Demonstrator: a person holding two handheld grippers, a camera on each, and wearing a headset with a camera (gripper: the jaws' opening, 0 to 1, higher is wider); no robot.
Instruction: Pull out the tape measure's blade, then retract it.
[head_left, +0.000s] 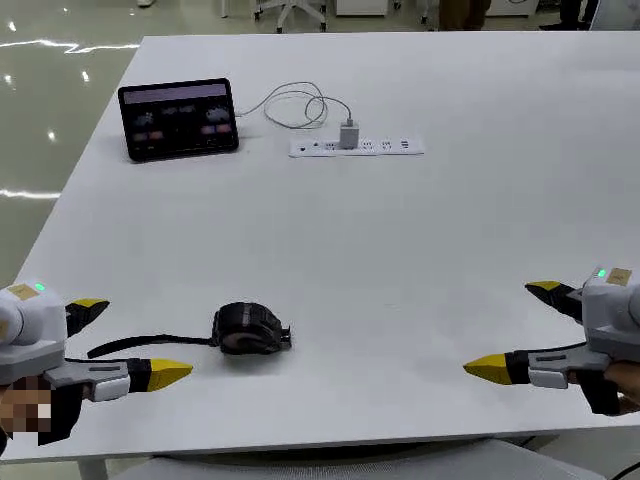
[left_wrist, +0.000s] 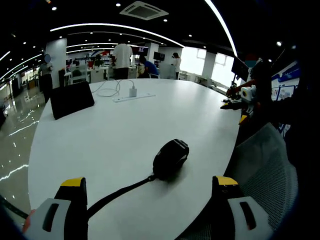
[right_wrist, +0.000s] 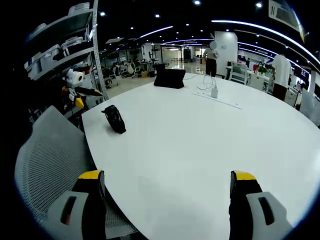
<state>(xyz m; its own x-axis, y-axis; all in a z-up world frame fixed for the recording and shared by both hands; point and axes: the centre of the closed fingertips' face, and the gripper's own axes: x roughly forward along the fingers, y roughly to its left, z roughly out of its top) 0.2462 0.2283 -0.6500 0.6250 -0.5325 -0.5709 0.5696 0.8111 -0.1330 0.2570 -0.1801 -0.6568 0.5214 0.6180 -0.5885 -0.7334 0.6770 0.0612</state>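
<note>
While one tape measure (head_left: 250, 329) lies, seemingly retracted, left gripper (head_left: 142, 337) spread, right gripper (head_left: 500, 328) spread

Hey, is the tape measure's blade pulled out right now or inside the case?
Retracted: the tape measure lies on the table with no blade extending from it; only its black strap trails out.

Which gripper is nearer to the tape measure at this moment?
Left. The left gripper sits open just beside the tape measure, its strap trailing between the jaws. The right gripper is open, well off to the tape measure's other side.
</note>
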